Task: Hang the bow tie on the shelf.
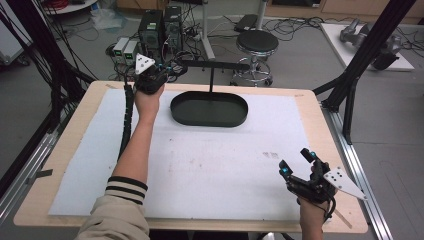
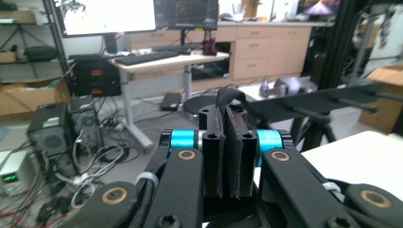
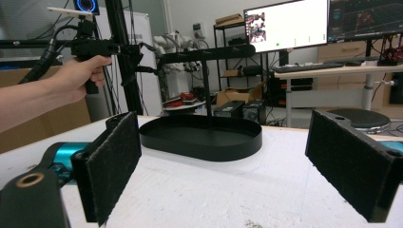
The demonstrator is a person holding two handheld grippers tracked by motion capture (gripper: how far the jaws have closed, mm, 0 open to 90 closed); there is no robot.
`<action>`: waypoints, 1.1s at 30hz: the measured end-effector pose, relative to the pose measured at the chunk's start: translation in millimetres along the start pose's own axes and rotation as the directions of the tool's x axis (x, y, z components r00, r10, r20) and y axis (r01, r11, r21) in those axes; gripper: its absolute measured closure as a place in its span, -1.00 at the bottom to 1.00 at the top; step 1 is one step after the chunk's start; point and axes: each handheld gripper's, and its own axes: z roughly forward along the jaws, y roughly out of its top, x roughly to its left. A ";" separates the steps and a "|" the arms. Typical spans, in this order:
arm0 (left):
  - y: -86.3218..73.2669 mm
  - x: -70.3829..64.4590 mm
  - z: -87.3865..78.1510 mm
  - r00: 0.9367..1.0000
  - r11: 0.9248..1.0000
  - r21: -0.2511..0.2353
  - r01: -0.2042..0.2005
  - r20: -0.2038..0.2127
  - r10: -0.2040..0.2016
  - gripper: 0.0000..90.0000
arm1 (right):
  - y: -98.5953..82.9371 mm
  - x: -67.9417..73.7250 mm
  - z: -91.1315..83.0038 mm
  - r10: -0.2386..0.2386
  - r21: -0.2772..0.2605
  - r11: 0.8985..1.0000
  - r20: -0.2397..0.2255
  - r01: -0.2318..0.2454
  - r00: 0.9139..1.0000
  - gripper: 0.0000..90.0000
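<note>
A black stand has an oval tray base (image 1: 209, 119), an upright post and a horizontal bar (image 1: 215, 64) with short pegs. My left gripper (image 1: 169, 70) is held up at the bar's left end. In the left gripper view its jaws (image 2: 227, 118) are pressed together on a thin black strap (image 2: 231, 96) that curls over their tips, with the bar (image 2: 323, 102) running off to the right. My right gripper (image 1: 295, 161) hovers low over the table's front right corner. It is open, its pads (image 3: 114, 161) wide apart, facing the tray base (image 3: 204, 137), nothing between them.
A white mat (image 1: 200, 160) covers the wooden table (image 1: 320, 125). Black frame struts (image 1: 360, 60) rise at the right edge. Beyond the far edge are a stool (image 1: 256, 42), computer towers (image 1: 160, 30) and cables on the floor.
</note>
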 end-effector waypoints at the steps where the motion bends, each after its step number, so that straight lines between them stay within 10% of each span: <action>1: -1.1 0.5 1.2 1.000 1.000 -0.001 0.002 0.003 -0.002 0.89 | -0.8 0.4 0.6 -0.003 0.002 1.000 -0.005 0.003 1.000 -0.76; 6: -5.7 0.6 6.1 1.000 1.000 -0.005 -0.010 -0.002 0.010 0.84 | -1.9 0.8 1.6 -0.005 0.010 1.000 -0.007 0.005 1.000 -0.76; 13: -9.9 2.9 6.1 0.998 0.999 -0.013 -0.031 -0.050 0.030 0.13 | -2.0 1.2 1.8 -0.006 0.011 1.000 -0.006 0.006 1.000 -0.76; 17: -6.2 2.2 -1.8 0.997 0.998 -0.011 -0.068 -0.034 0.067 -0.44 | -0.9 1.4 0.5 -0.007 0.002 1.000 -0.007 0.007 1.000 -0.76; 24: -1.2 -1.4 -32.7 0.991 0.991 -0.036 -0.129 0.015 0.130 -0.63 | 0.9 3.1 -0.5 -0.007 -0.005 1.000 -0.008 0.007 1.000 -0.76; 33: -1.0 1.6 -149.6 0.994 0.981 -0.162 -0.102 0.027 0.108 -0.83 | 1.7 4.1 -2.7 -0.027 0.006 1.000 0.005 0.027 1.000 -0.76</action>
